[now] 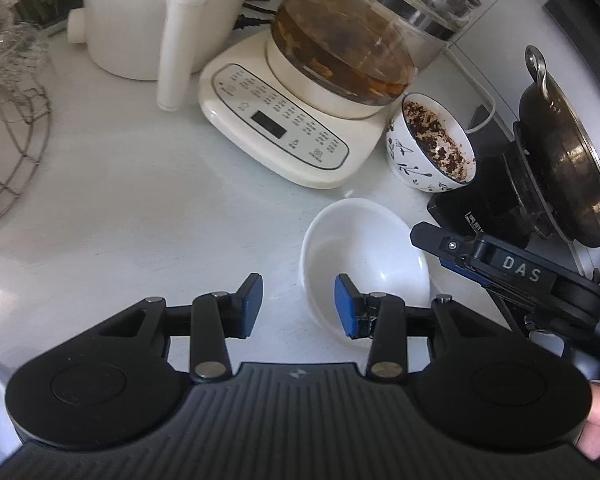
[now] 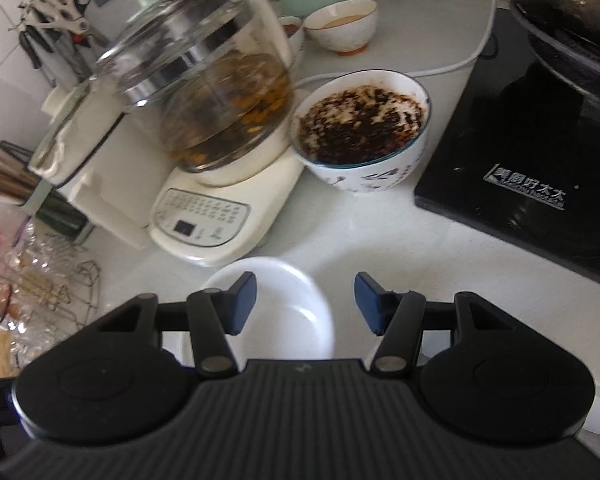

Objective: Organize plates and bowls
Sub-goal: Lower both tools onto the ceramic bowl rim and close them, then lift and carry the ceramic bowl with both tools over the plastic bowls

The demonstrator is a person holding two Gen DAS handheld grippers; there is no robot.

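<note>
An empty white bowl (image 1: 364,256) (image 2: 288,300) sits on the white counter, in front of the kettle base. My left gripper (image 1: 299,306) is open and straddles the bowl's near left rim, its right pad over the inside, neither pad pressing. My right gripper (image 2: 306,304) is open too, astride the bowl's right rim with its left pad over the inside. A finger (image 1: 452,246) of the right gripper reaches in from the right in the left wrist view. A patterned bowl (image 1: 432,148) (image 2: 364,132) with dark residue stands behind it. A third small bowl (image 2: 342,24) sits further back.
A glass kettle (image 1: 352,40) (image 2: 204,92) on a cream base stands just behind the bowls. A white appliance (image 1: 148,12) and a wire rack (image 1: 12,132) are at left. A black cooktop (image 2: 540,152) with a wok (image 1: 568,152) is at right. A white cable (image 2: 452,68) trails across the back.
</note>
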